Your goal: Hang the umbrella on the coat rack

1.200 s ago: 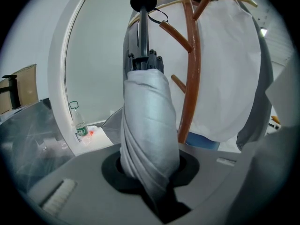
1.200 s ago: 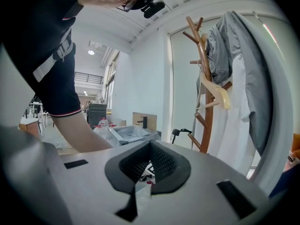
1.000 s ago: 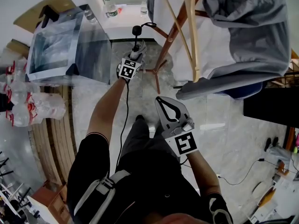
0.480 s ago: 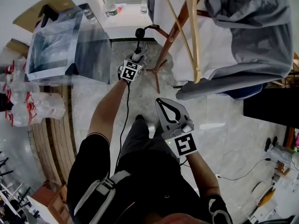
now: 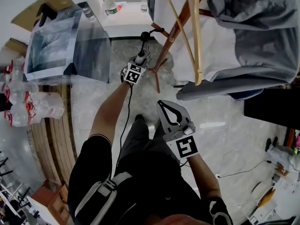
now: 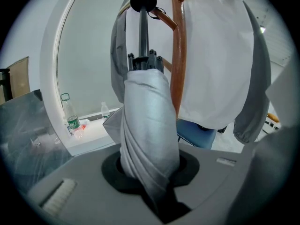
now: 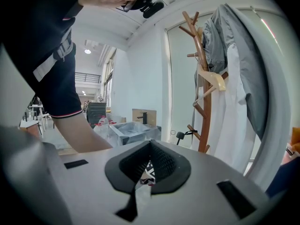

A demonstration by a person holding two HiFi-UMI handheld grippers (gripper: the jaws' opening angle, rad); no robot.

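Lengthwise, umbrella [image 6: 147,121] gripped in left jaws — knob [image 6: 143,0] toward coat rack [image 6: 176,64], right jaws closed.

light: bright, even | shadows: soft | edges: fisheye bend, dark corners | focus: mostly sharp

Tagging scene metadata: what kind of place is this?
Probably an open workshop or lab hall, not a home: a wooden coat rack hung with clothes on a polished stone floor, with a clear plastic bin and packs of bottled water alongside.
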